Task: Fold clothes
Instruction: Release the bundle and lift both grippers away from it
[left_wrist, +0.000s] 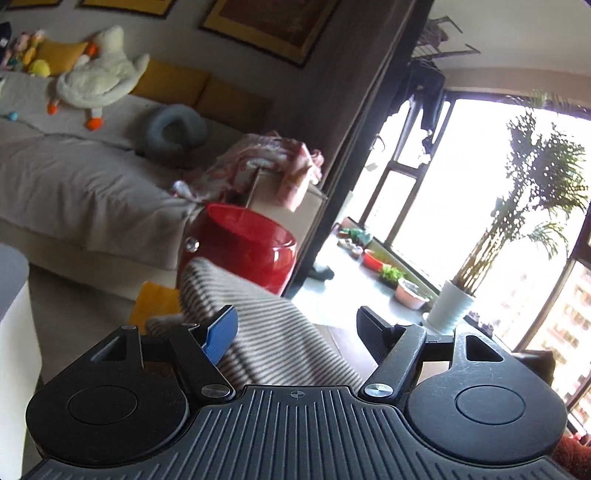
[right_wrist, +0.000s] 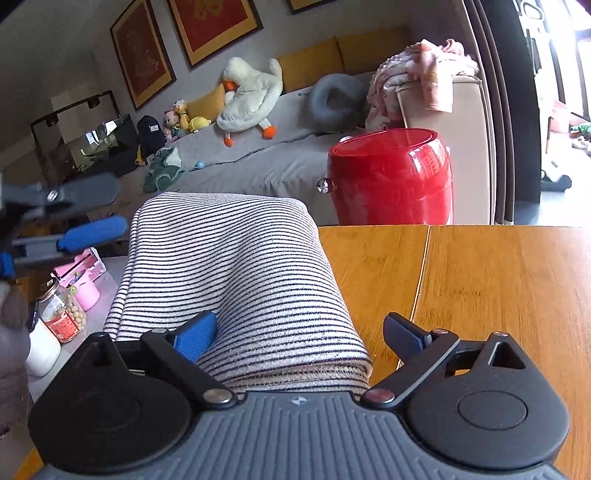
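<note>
Behind everything in the left wrist view stands a living room: one grey sofa (left_wrist: 74, 177) at far left, one red barrel-shaped stool (left_wrist: 240, 251) in the middle, one potted palm (left_wrist: 517, 206) by the bright window at right. One striped garment (left_wrist: 273, 332), already folded into a thick bundle, lies near the camera. The left gripper (left_wrist: 297, 325) has its jaws spread wide and holds nothing; its left finger with the blue pad (left_wrist: 221, 338) is against the cloth's left edge, while the right finger stands apart from it.

From the right wrist view, one wooden table (right_wrist: 498, 288) fills the right side, and the same striped garment (right_wrist: 236, 280) lies on its left part, reaching over the far edge. The right gripper (right_wrist: 299, 336) is also wide open and empty; its left pad touches the cloth, the right finger hovers over bare wood. At left the other gripper (right_wrist: 74, 210) shows, with one jar (right_wrist: 62, 314) and one pink cup (right_wrist: 86, 295) below.

I judge the folding nearly finished. The next move probably calls for closing on the near edge for one last fold, or for pressing the bundle flat, gently so the layers do not slide.
</note>
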